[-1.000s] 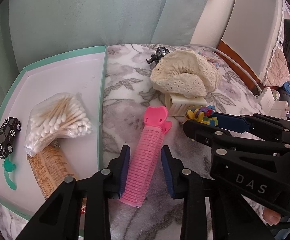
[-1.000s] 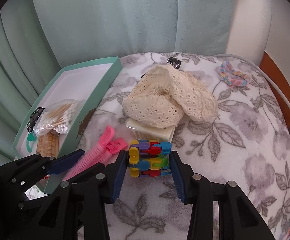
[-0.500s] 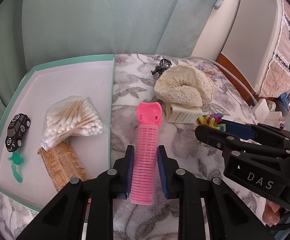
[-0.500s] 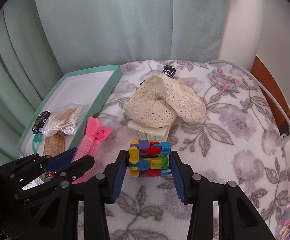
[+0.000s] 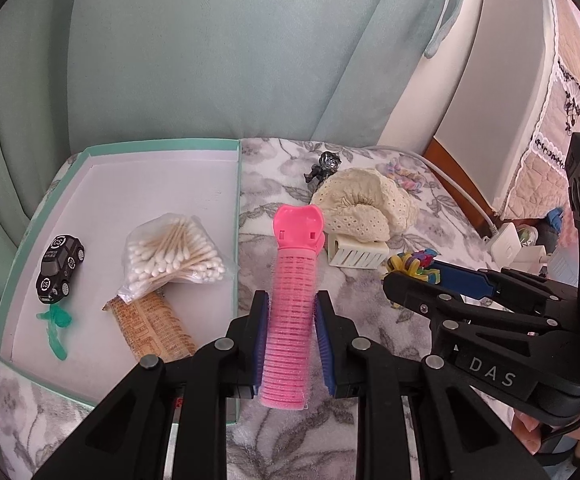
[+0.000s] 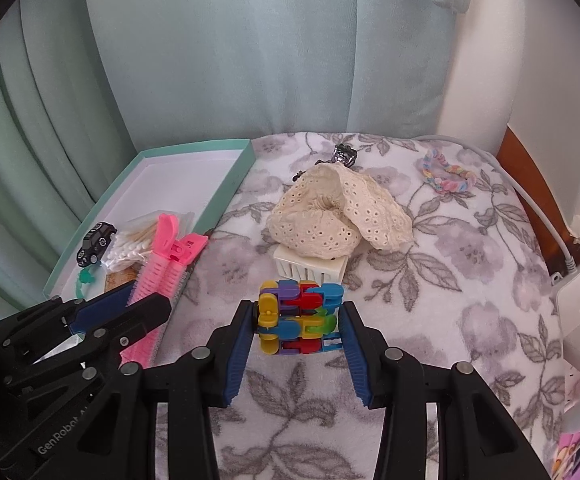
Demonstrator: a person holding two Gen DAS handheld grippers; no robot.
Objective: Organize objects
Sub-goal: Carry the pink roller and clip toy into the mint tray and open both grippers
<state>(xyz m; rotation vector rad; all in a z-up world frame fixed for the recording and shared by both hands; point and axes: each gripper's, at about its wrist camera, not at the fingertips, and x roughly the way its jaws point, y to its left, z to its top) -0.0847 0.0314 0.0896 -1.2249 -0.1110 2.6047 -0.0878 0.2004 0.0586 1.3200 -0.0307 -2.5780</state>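
Claw on the left point(image 5: 291, 334) now grips the pink hair roller point(image 5: 292, 312), lifted beside the teal box point(image 5: 237, 216); right claw point(image 6: 298, 330) clamps the colourful block toy point(image 6: 298, 317) above the floral blanket point(image 6: 470, 280), both apparently box-bound.

The roller point(image 5: 290, 316) looks like fuzzy mesh with a glossy plastic clip; the blanket point(image 6: 430, 280) is plush fleece, the cap point(image 6: 338, 216) eyelet cloth, the tray point(image 5: 161, 184) matt card.

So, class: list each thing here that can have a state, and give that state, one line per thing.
Left gripper: shut on the pink hair roller.
Right gripper: shut on the colourful block toy.
Teal box: open, partly filled.
Cotton swab bag: inside box.
Toy car: inside box, upright.
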